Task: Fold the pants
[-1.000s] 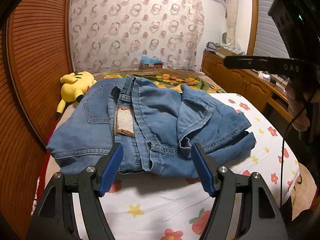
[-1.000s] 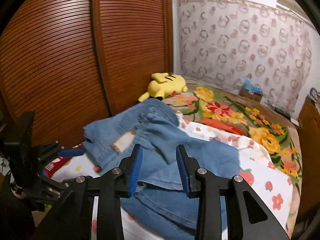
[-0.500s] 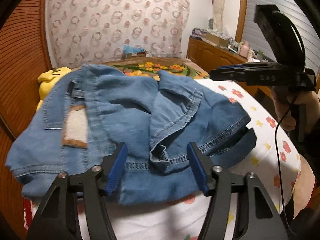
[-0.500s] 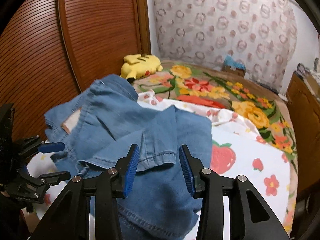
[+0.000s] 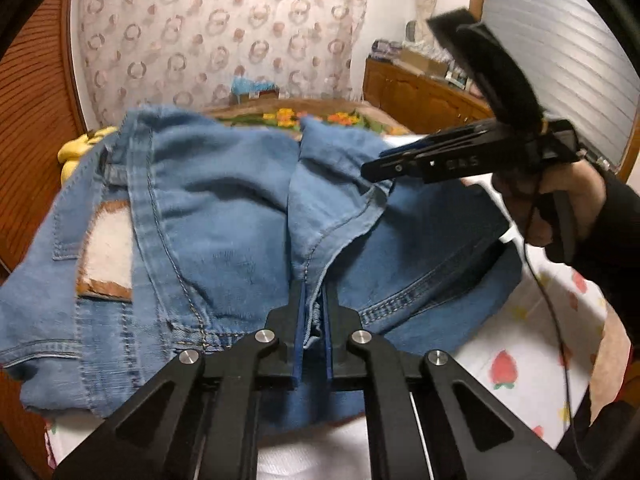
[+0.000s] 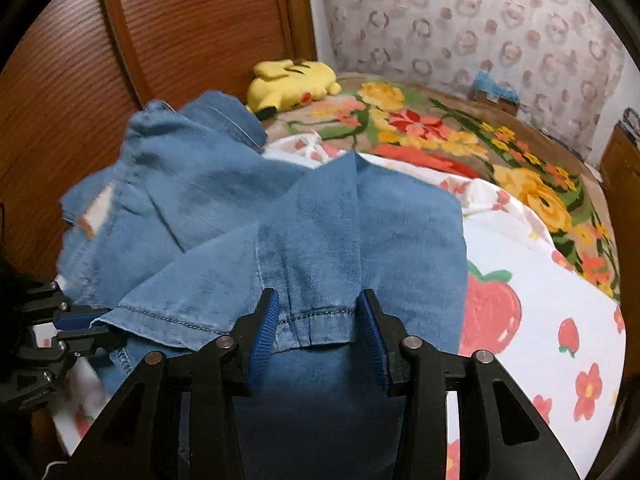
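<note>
Pants [image 5: 224, 216]: blue jeans, bunched on the bed [image 6: 532, 280], hems toward both grippers.
Left gripper [image 5: 313, 322]: clamped on a denim edge, seemingly a hem.
Right gripper [image 6: 318, 332]: wide apart, straddling a leg hem, gripping nothing.
Key relation: that hem lies directly between the right pads, long edge crosswise.
Change: the left pads stood apart half a second ago; now pinched.

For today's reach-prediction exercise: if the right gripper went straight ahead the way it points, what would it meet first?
The right gripper is open over the jeans; going on, it would probably first meet the hemmed denim fold between its fingers, though depth is unclear.
</note>
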`<state>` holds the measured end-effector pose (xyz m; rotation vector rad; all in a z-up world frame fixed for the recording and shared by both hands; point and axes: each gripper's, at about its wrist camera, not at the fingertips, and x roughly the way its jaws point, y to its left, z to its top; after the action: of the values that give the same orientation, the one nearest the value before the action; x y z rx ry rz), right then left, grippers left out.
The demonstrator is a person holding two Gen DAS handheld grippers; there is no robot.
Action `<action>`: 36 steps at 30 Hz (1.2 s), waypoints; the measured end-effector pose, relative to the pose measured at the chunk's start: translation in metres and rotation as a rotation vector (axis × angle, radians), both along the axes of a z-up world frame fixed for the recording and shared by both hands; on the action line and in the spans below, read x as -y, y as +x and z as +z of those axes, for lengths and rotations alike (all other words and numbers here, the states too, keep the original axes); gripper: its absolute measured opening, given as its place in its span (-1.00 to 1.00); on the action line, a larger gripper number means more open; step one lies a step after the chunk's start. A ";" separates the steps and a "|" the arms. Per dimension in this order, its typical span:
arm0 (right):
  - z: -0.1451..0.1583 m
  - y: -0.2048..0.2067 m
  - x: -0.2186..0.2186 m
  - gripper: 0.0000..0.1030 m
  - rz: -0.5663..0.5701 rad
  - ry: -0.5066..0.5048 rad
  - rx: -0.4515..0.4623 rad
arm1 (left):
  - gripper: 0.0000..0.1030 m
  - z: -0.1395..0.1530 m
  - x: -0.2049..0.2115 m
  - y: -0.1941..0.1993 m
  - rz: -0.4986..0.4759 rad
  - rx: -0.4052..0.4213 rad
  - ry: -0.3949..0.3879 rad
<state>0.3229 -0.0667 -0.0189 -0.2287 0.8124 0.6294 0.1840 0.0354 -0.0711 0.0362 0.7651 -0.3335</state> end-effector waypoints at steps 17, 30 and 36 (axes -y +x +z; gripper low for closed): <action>0.116 -0.020 -0.124 -0.90 0.258 0.054 0.214 | -0.84 0.037 -0.062 -0.051 0.146 0.094 -0.051; 0.093 0.009 -0.123 -0.21 0.182 0.042 0.190 | -0.66 0.008 -0.081 -0.032 0.201 -0.007 -0.052; 0.083 -0.024 -0.063 -0.21 0.121 0.033 0.221 | -0.08 0.023 -0.080 -0.030 0.210 0.043 -0.045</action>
<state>0.2993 -0.0039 0.0636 -0.3134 0.5778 0.7166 0.1540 0.1153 -0.0480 -0.0788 0.7119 -0.1492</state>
